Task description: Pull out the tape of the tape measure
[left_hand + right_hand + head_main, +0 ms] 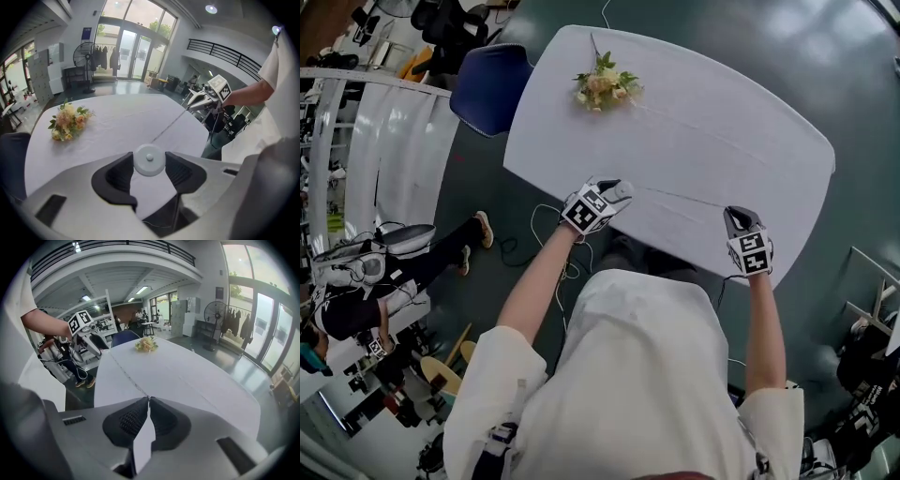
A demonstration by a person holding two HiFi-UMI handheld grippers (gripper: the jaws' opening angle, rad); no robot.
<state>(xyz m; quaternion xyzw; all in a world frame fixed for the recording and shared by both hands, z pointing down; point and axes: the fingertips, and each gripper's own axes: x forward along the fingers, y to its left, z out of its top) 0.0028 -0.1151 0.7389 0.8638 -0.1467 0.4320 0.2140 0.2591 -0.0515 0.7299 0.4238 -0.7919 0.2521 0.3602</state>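
Head view, entry one: white table [722, 122], with a bouquet of pale flowers [605, 86] on its far side, well apart from the work.

Entry two: tape measure. Its round white case [149, 160] sits between the jaws of the left claw [622, 192], both pads pressing on its sides, so it is firmly grasped. It is held over the table's near edge.

Entry three: tape [680, 196], a thin strip stretched in a straight line from the case to the right claw [735, 216]. That claw is clenched on the tape's free end (the right gripper view shows the pads meeting, with the strip pinched at their tips).

Relation of note: the tape's long axis runs claw to claw, roughly along the near edge of the table. The case lies to the left of the right claw, which has the free end.

Judgement: part of the tape is out. Drawing out more probably means moving the claws apart along this same line. How much is left inside the case cannot be told.
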